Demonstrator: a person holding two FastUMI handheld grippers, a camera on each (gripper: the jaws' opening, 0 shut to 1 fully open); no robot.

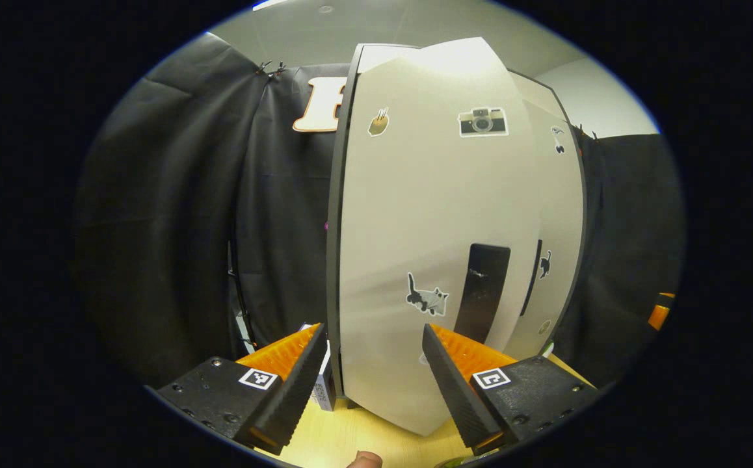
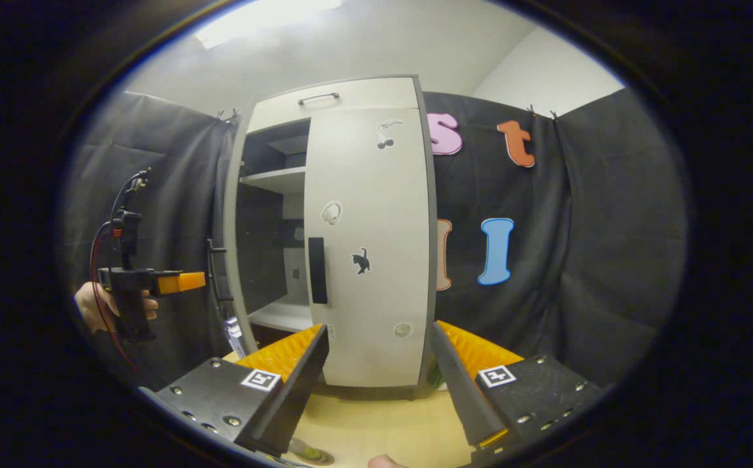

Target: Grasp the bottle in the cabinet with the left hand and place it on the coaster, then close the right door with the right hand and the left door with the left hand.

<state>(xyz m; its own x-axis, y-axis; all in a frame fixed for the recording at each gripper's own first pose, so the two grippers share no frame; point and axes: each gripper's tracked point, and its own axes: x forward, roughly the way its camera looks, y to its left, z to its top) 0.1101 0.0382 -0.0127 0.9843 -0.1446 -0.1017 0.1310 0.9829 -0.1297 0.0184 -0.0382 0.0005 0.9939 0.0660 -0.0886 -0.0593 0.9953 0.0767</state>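
Doors first: our right door (image 2: 367, 247) lies flat against the cabinet (image 2: 324, 97), while the left door (image 1: 428, 247) hangs partly swung out, close ahead of our left gripper (image 1: 373, 364), fingers apart and empty. Our right gripper (image 2: 380, 364) also gapes, holding nothing, above the wooden table (image 2: 376, 422). Where the bottle sits, we cannot tell.

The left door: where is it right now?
In the left gripper view, the left door stands partly open before the left tool, swung in front of the shut right door.

Left door (image 1: 428, 247) ajar, tongs (image 1: 373, 364) spread before it
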